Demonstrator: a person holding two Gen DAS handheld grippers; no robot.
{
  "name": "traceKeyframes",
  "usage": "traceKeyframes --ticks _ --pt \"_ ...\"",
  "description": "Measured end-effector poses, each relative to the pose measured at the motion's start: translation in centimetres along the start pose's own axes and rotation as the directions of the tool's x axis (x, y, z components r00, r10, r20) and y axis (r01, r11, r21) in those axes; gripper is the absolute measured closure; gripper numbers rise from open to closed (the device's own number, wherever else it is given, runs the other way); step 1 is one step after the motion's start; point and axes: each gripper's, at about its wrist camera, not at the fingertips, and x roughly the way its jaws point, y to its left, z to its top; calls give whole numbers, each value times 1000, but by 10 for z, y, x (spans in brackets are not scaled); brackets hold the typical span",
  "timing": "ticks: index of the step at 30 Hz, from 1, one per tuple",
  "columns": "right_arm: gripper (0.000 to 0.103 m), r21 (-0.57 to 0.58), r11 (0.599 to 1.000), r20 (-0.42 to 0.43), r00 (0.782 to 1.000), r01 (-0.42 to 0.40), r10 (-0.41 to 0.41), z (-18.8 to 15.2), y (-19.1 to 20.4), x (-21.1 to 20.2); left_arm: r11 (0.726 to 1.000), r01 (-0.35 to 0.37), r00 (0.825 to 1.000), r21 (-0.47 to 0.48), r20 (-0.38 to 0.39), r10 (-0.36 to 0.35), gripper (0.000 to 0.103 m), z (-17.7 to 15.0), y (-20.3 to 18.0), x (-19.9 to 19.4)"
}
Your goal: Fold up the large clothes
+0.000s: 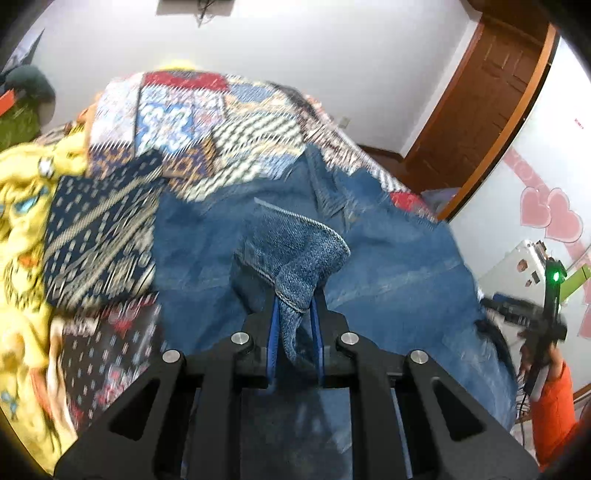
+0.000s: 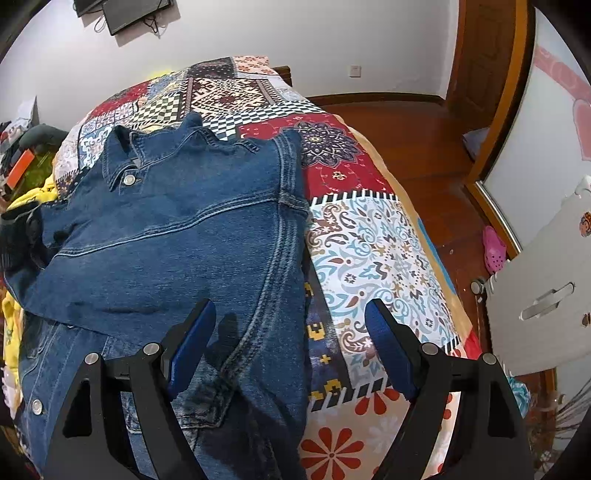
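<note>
A blue denim jacket (image 2: 177,236) lies spread on a bed, collar (image 2: 147,147) at the far end from the right gripper (image 2: 291,347), with a metal snap button (image 2: 129,180) showing just below the collar. Part of the jacket is folded over itself, and its right edge runs down between the right gripper's fingers. The right gripper hangs just above the near part of the jacket with its blue-padded jaws spread wide and nothing between them; its left finger is over denim, its right finger over the bedspread. The left gripper (image 1: 294,314) has its jaws pressed together on a bunched fold of the denim, which rises from between its pads. Under the jacket lies a patchwork bedspread (image 2: 369,236). A yellow patterned cloth (image 1: 22,229) is heaped to the left of the left gripper. Beyond the bed are a white wall (image 2: 295,33) and a wooden door (image 1: 491,99).
</note>
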Motion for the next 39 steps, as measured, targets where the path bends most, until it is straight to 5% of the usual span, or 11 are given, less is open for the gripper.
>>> traceKeyframes --ticks 5,9,11,14,19,24,30,39 --pt "23 -31 999 4 1000 9 -9 2 10 -2 997 -80 993 9 -85 80 85 -41 19 2" --pt "23 -45 999 9 1000 12 -11 3 14 -3 975 -216 966 56 -134 222 84 -71 30 6" --pt "23 -52 999 8 1000 16 -16 4 16 -2 971 -231 959 62 -156 238 84 -80 37 6" --pt "23 -57 998 6 1000 20 -20 6 16 -1 969 -239 956 56 -163 245 83 -80 46 -1" --pt "23 -65 997 36 999 38 -36 20 15 -5 962 -270 960 44 -68 272 63 -49 55 -24" --pt "23 -76 995 93 994 68 -60 44 14 -10 967 -252 968 39 9 252 62 1 62 -26" --pt "23 -89 994 118 991 70 -60 78 13 3 973 -232 973 2 2 232 59 46 82 14" --pt "23 3 1000 -57 998 -18 18 102 0 83 979 -89 989 -186 -137 63 59 63 129 98"
